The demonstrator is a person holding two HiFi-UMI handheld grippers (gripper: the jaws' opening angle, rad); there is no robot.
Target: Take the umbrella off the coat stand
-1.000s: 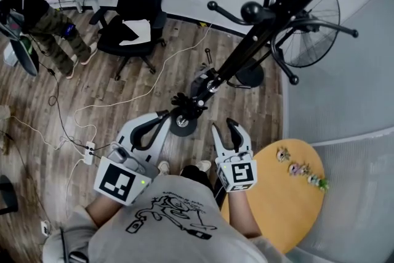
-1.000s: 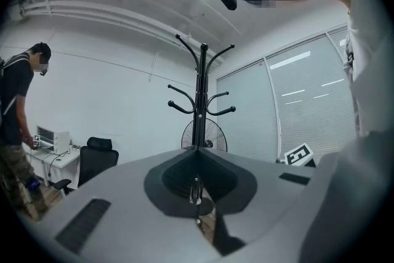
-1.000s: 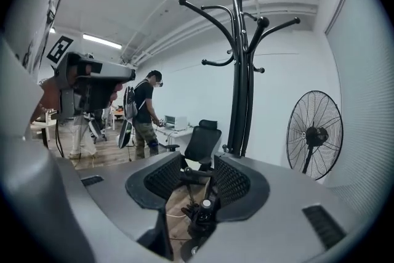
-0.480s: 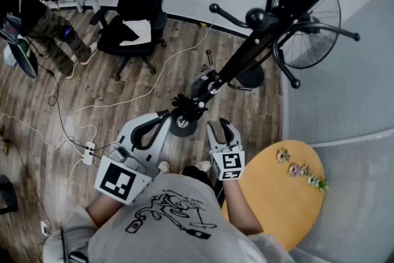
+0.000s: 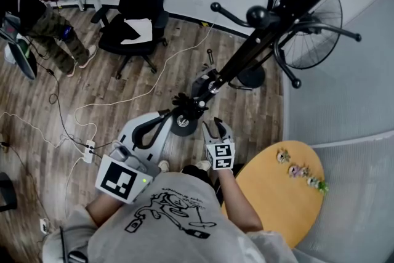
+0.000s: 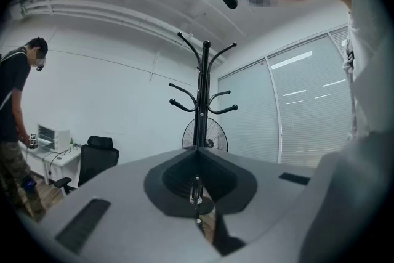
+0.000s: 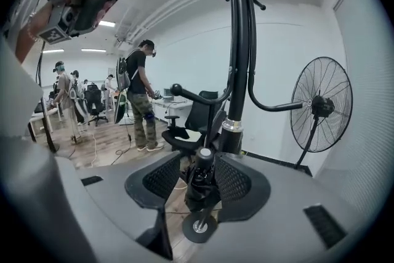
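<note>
A black coat stand (image 5: 258,40) slants from the top right down to its round base (image 5: 183,123). A folded black umbrella (image 5: 188,101) hangs low against the pole. In the right gripper view the umbrella (image 7: 200,185) hangs straight ahead beside the pole (image 7: 239,71). My right gripper (image 5: 213,125) sits low by the base with its jaws opening. The umbrella lines up with the gap, and the pads do not press on it. My left gripper (image 5: 161,117) is held level to the left, its tips together on nothing. The stand (image 6: 202,101) shows far beyond it.
A round wooden table (image 5: 277,194) with small figurines (image 5: 300,170) stands at my right, against a glass partition. A standing fan (image 5: 311,28) is behind the stand. An office chair (image 5: 135,15), a person (image 5: 43,15) and floor cables with a power strip (image 5: 90,152) lie to the left.
My right gripper has dropped lower and moved closer to the stand's base and the umbrella. The left gripper has stayed where it was.
</note>
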